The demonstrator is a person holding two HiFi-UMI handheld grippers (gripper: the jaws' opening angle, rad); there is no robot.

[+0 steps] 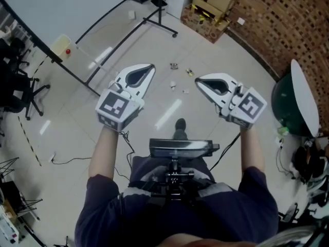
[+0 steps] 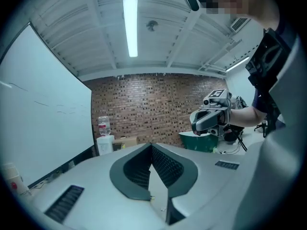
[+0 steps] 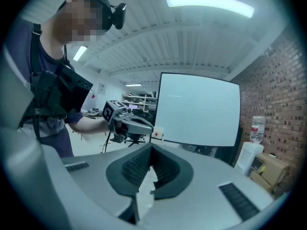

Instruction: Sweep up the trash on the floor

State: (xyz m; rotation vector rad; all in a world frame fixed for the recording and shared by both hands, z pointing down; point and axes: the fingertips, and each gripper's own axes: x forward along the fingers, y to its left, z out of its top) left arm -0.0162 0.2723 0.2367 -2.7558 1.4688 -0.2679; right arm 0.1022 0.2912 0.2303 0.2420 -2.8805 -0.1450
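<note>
Jaws of the left tool [image 2: 151, 145] were pressed together, the ribbed dark pads [image 2: 165, 166] meeting along their length with nothing between them. Those of the right tool [image 3: 151, 147] stood all but closed too, tips touching and only a thin slit behind them, and they held nothing either.

In the head view each hand was hidden behind its tool's marker cube; only the bare left forearm [image 1: 103, 153] and right forearm [image 1: 252, 151] showed, reaching forward from dark short sleeves. Both tools were held out in the air at about the same height, well apart, close to level and turned slightly inward, so that each gripper view caught the other tool and its hand off to one side. Neither tool touched anything.

The trash [image 1: 174, 66] lay on the pale floor [image 1: 72, 133] ahead of the person, a loose scatter of small scraps seen in the gap between the two tools and just beyond their tips; the pieces were too small to identify. One shoe [image 1: 180, 124] showed below them, the rest of the legs being covered by a chest-mounted rig [image 1: 175, 151].

Farther out, a whiteboard [image 1: 61, 4] on a wheeled stand stood at the left, cardboard boxes [image 1: 211, 4] sat against the brick wall [image 1: 288, 24], and a green bin [image 1: 285, 104] at the right was partly covered by its white lid.
</note>
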